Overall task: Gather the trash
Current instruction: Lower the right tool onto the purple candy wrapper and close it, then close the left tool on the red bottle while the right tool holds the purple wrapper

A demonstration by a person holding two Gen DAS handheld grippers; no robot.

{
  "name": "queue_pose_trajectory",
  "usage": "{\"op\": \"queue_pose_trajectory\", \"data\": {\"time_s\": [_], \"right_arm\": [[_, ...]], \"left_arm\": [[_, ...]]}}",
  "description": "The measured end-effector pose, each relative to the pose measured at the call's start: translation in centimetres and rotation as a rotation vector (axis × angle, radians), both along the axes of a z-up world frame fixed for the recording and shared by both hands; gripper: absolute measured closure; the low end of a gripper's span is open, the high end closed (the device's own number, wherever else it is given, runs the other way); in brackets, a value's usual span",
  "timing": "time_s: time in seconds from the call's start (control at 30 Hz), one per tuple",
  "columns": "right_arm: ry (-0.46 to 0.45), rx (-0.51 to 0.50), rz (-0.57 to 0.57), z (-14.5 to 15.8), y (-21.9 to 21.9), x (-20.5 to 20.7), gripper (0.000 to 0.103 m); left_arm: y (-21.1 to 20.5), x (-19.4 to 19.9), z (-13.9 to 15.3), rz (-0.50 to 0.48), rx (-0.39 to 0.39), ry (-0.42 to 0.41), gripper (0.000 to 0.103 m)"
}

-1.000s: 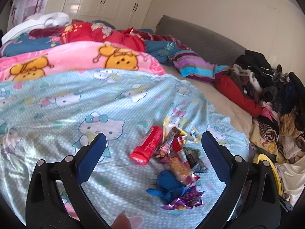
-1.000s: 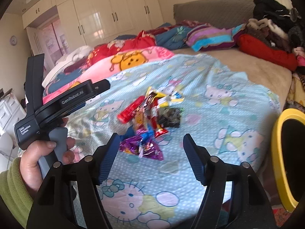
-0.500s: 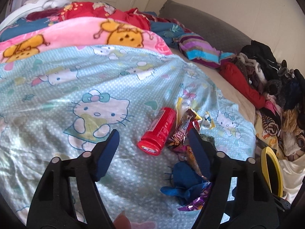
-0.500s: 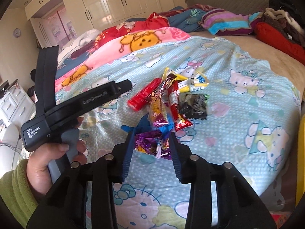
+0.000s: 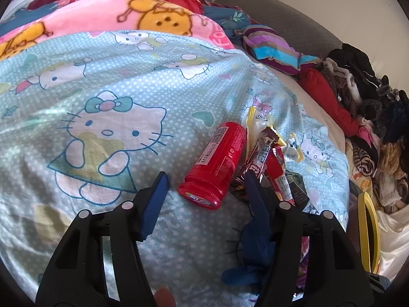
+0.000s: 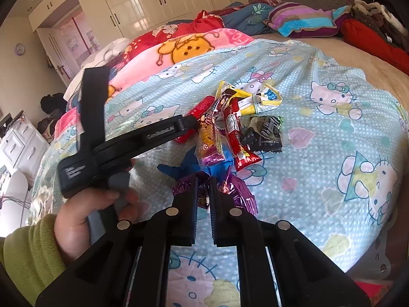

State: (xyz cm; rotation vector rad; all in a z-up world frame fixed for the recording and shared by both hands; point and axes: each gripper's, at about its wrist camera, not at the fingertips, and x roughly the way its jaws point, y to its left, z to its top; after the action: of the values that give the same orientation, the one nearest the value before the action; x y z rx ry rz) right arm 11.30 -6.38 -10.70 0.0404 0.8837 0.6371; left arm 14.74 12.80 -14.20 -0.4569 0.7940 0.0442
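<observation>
Trash pile sits on the light-blue cat-print bedspread (image 6: 319,138), all within a small cluster; take the red can (image 5: 217,163) as your landmark, lying on its side, base end toward your left gripper. Just right of the can, touching or nearly so: a dark-red snack wrapper (image 5: 258,158) and a red stick wrapper (image 5: 278,176), with a yellow-and-white wrapper (image 6: 258,99) beyond them at the far edge of the pile. A black crumpled wrapper (image 6: 265,133) lies right of the stick wrapper. Nearer you than the can: a blue crumpled glove-like piece (image 6: 186,166), and at the pile's near edge the purple foil wrapper (image 6: 237,192). Your right gripper (image 6: 203,181) has just closed; its jaws are pinched together on the purple foil wrapper, foil spilling out on both sides of the pads. Your left gripper (image 5: 204,181) has just been closing too, jaws about half spread, straddling the can's base; both pads stand apart from it, the right one just beside the dark-red wrapper. In the right wrist view your left hand (image 6: 84,215), green sleeve (image 6: 28,253), grips the black handle left of the can. A yellow-rimmed bin (image 5: 368,230) stands off the bed edge, well right of the can. A pink cartoon blanket (image 6: 179,51) lies beyond the pile
</observation>
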Motion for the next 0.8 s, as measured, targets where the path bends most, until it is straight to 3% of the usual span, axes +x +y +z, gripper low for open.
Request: {"op": "queue_pose_trajectory", "data": {"time_s": [0.17, 0.5, 0.8], "right_arm": [[0.013, 0.020, -0.023, 0.0, -0.8, -0.1, 0.095], [-0.003, 0.033, -0.044, 0.7, -2.1, -0.8, 0.096], [-0.027, 0.044, -0.044, 1.4, -2.8, -1.6, 0.096]], "left_arm": [[-0.4, 0.3, -0.2, -0.014, 0.013, 0.009, 0.068], [-0.7, -1.4, 0.7, 0.009, 0.028, -0.023, 0.071], [0.2, -4.1, 3.2, 0.046, 0.033, -0.082, 0.073]]}}
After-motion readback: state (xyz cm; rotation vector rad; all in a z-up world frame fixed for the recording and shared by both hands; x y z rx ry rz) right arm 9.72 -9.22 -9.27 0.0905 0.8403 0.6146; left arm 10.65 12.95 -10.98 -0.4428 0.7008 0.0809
